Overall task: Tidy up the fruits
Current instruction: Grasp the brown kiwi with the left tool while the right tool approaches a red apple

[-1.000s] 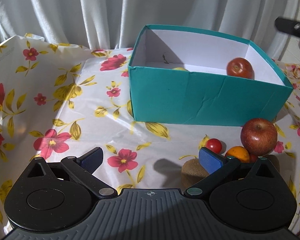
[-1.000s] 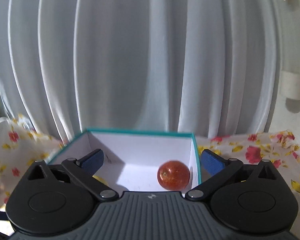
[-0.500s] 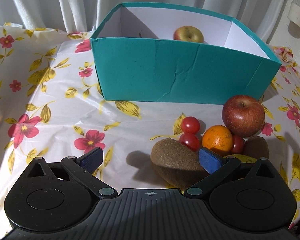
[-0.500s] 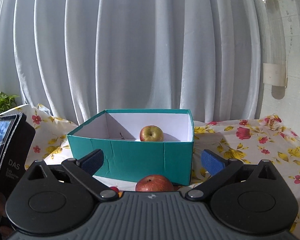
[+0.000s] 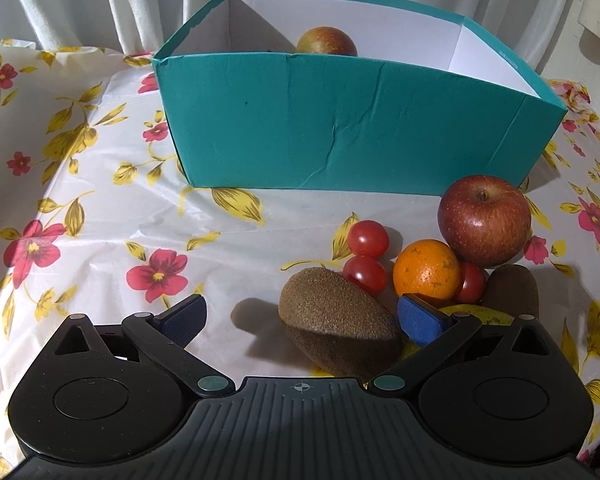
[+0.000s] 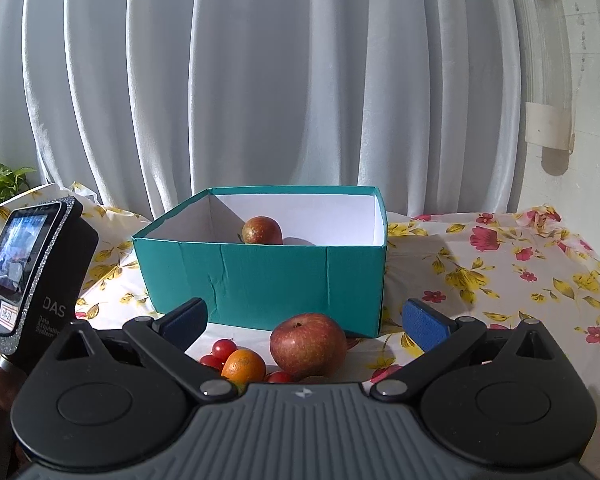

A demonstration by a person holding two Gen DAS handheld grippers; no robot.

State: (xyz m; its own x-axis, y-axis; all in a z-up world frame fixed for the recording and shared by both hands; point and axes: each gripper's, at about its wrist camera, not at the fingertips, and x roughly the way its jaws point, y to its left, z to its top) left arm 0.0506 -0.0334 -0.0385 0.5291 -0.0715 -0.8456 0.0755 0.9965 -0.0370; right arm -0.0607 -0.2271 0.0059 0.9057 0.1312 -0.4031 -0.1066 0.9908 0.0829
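Fruits: heaped on the bench just in front of the teal box (image 5: 340,128), with only one apple (image 5: 326,41) inside it.

Held the left tongs (image 5: 302,320) wide, blue pads straddling the nearest kiwi (image 5: 336,332), the right pad close beside its end, the left pad well clear. Held the right tongs (image 6: 304,322) just as wide and empty, higher, facing the box front.

Judged the kiwi the piece in hand. Best centred the pads across its narrow middle before closing, squeezed gently on the soft skin, then lifted straight up so as not to knock the cherry tomatoes (image 5: 368,238) and orange (image 5: 426,270) touching one another just behind. Minded the red apple (image 5: 484,220) nearest the box, likely to roll if nudged. Left a second kiwi (image 5: 510,288) and a yellow fruit (image 5: 476,314), partly hidden, for later.

Beyond: a thin, wrinkled floral tablecloth (image 5: 100,220) under box and fruit, probably slippery. White curtain (image 6: 260,80) behind the box; green plant (image 6: 0,180) far to its left; pale wall with a clear tube (image 6: 548,60) to its right.
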